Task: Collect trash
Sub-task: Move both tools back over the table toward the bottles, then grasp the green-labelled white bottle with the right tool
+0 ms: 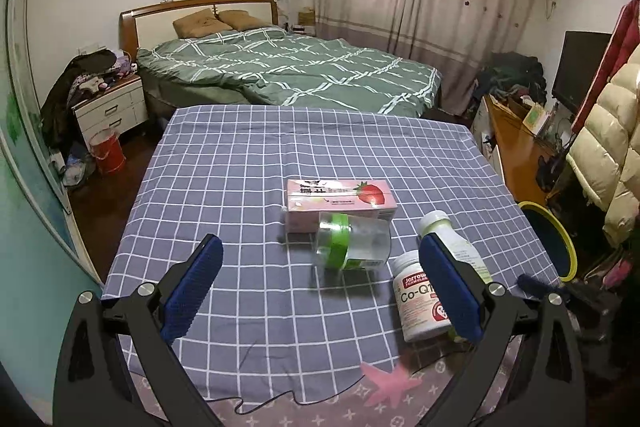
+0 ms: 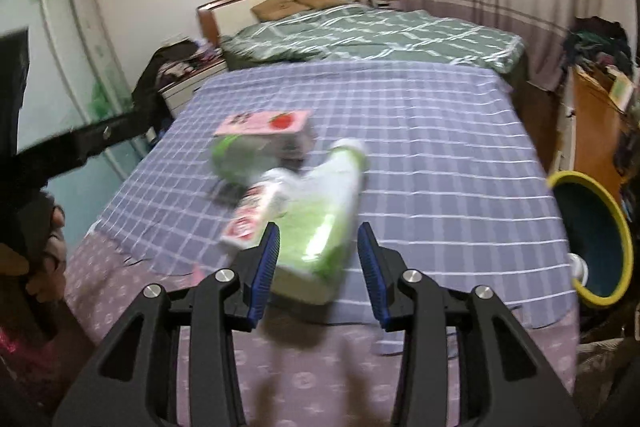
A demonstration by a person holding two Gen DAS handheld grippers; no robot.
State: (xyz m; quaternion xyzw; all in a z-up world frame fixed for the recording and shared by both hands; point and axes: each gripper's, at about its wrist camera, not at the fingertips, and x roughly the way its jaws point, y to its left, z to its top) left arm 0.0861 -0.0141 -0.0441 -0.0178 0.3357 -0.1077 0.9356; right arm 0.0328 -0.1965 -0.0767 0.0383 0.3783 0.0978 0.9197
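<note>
Four bits of trash laid out on the checked tablecloth (image 1: 248, 163), nothing picked up yet.

The pink strawberry carton (image 1: 340, 201) is lying flat, long axis left-right, farthest back. Touching its near side, a clear jar with a green lid (image 1: 352, 241) is tipped over, lid end pointed left. A green-labelled white-capped bottle (image 2: 324, 223) is on its side, long axis running near-to-far, cap pointed away. Just left of it a white supplement bottle (image 1: 420, 299) is lying down, cap toward the far side. The left gripper (image 1: 320, 291) is spread wide over the cloth, empty. The right gripper (image 2: 318, 269) is set narrower, the green bottle's base seen between its pads, but the view is blurred and contact can't be told. A yellow-rimmed bin (image 2: 592, 239) is seen off the table's right edge.
</note>
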